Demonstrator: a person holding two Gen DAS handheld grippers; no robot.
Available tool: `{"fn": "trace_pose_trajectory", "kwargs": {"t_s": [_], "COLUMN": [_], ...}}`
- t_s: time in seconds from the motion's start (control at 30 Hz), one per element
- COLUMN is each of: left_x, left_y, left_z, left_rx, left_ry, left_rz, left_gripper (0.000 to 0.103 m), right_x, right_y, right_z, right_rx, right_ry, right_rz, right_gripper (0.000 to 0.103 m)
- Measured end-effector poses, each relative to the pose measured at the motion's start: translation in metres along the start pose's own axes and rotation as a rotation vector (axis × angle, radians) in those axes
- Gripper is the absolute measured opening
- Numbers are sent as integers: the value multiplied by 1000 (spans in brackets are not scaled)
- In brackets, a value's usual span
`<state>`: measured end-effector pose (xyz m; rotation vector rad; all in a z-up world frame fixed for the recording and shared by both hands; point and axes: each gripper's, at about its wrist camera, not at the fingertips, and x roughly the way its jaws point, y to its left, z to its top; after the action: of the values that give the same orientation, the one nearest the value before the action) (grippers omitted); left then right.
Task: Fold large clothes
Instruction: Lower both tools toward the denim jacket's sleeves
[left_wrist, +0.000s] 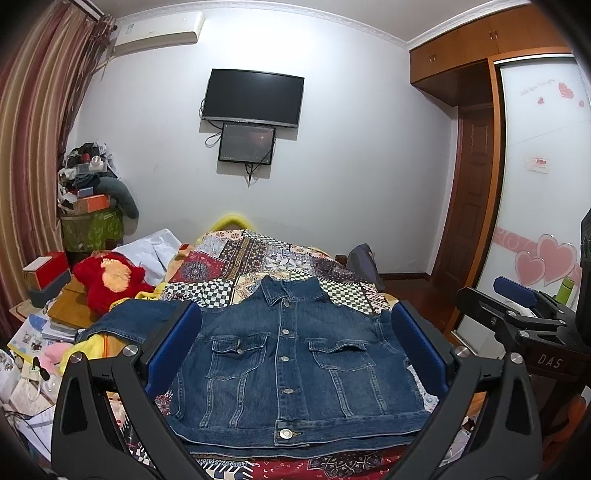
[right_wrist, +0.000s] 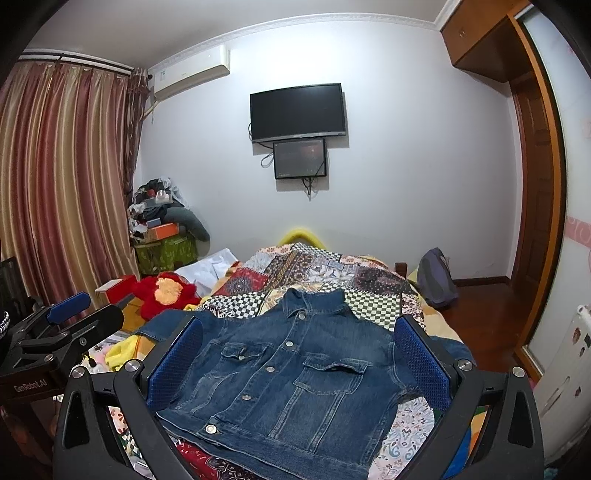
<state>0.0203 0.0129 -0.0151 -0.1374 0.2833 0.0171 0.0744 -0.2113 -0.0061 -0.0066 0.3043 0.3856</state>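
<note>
A blue denim jacket lies flat, front up and buttoned, on the patchwork bed cover; it also shows in the right wrist view. One sleeve spreads out to the left. My left gripper is open and empty, hovering above the jacket with a blue pad on either side of it. My right gripper is open and empty too, above the same jacket. The right gripper also shows at the right edge of the left wrist view, and the left gripper at the left of the right wrist view.
A red plush toy and boxes, books and bags crowd the left side of the bed. A cluttered pile stands by the striped curtain. A backpack leans at the bed's right. A wardrobe stands at right.
</note>
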Motion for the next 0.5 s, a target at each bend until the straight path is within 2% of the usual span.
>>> {"fn": "trace_pose_trajectory", "kwargs": {"t_s": [0.27, 0.4, 0.5], "left_x": [33, 66, 91], "left_y": [29, 62, 89], "left_z": [-4, -7, -10], "left_rx": [-38, -71, -100], "left_ry": [64, 119, 170], "left_rz": [49, 147, 174], "left_gripper": [103, 103, 103], "right_x": [40, 77, 109], "right_y": [0, -5, -10], "right_z": [-1, -2, -2], "right_rx": [1, 8, 20], "right_ry": [72, 137, 184], "right_rz": [-8, -18, -18], "right_gripper": [103, 103, 103]}}
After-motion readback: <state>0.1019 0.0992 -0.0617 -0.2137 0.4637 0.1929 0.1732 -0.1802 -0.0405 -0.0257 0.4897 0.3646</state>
